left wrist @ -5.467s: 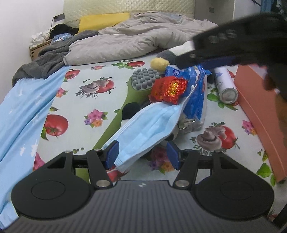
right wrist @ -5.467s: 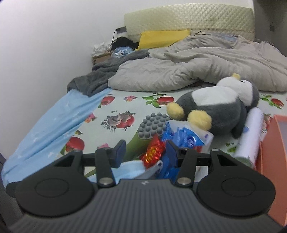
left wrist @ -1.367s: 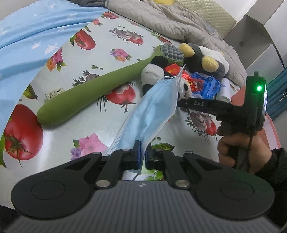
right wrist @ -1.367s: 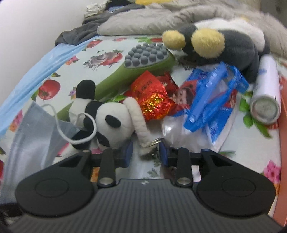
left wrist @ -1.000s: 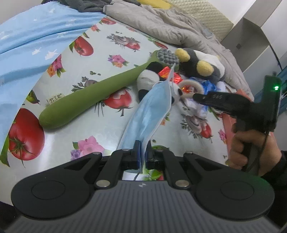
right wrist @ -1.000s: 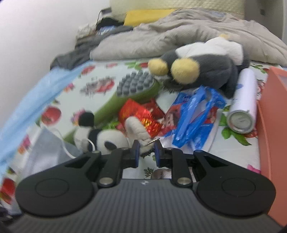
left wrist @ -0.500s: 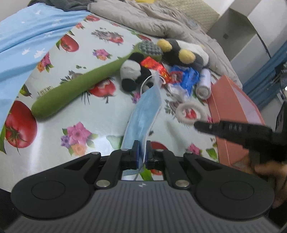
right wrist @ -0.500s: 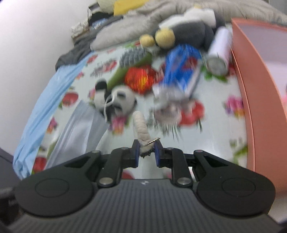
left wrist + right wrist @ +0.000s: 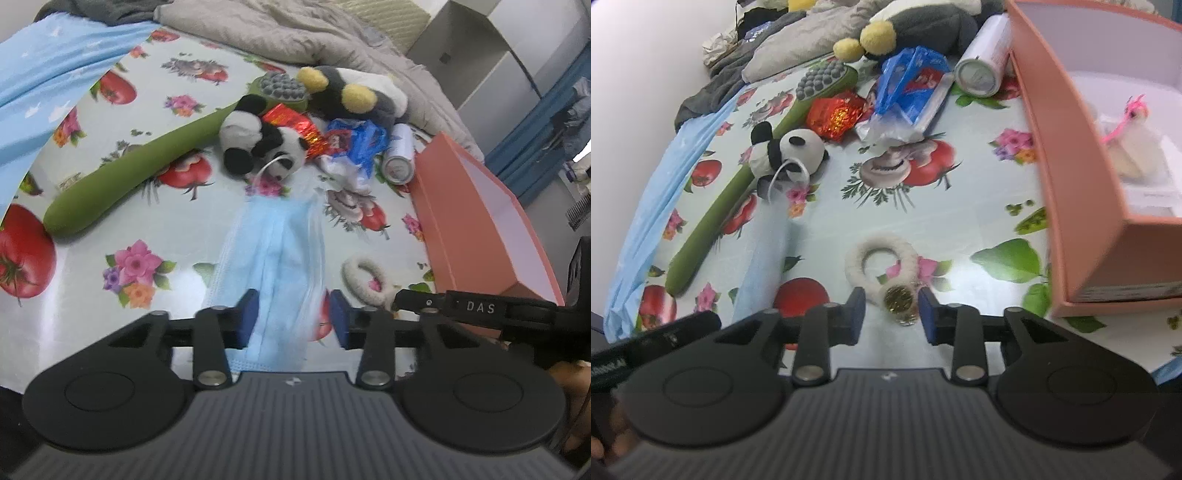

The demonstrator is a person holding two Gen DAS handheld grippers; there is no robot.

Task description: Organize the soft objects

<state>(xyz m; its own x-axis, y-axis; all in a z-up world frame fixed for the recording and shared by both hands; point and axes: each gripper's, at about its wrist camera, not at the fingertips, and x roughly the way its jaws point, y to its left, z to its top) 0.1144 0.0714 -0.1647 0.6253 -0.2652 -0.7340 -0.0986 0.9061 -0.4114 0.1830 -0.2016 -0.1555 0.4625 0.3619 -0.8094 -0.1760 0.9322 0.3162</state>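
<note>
My left gripper [image 9: 291, 317] is open over a blue face mask [image 9: 273, 258] that lies flat on the fruit-print sheet. My right gripper [image 9: 892, 315] is open over a white fluffy ring [image 9: 881, 264] with a gold charm [image 9: 901, 299]; the ring also shows in the left wrist view [image 9: 365, 275]. A small panda plush [image 9: 258, 142] lies further back, also in the right wrist view [image 9: 790, 151]. A penguin plush [image 9: 351, 96] lies behind it.
A long green massage stick [image 9: 147, 162] lies left. A red snack bag [image 9: 836, 114], a blue wrapper [image 9: 908, 85] and a spray can [image 9: 982, 62] lie near the orange box [image 9: 1067, 129], which holds a white fluffy item [image 9: 1130, 147]. A grey duvet [image 9: 277, 33] lies behind.
Both grippers have opened. The mask has dropped flat on the sheet and the white ring with its charm now lies on the sheet near the orange box.
</note>
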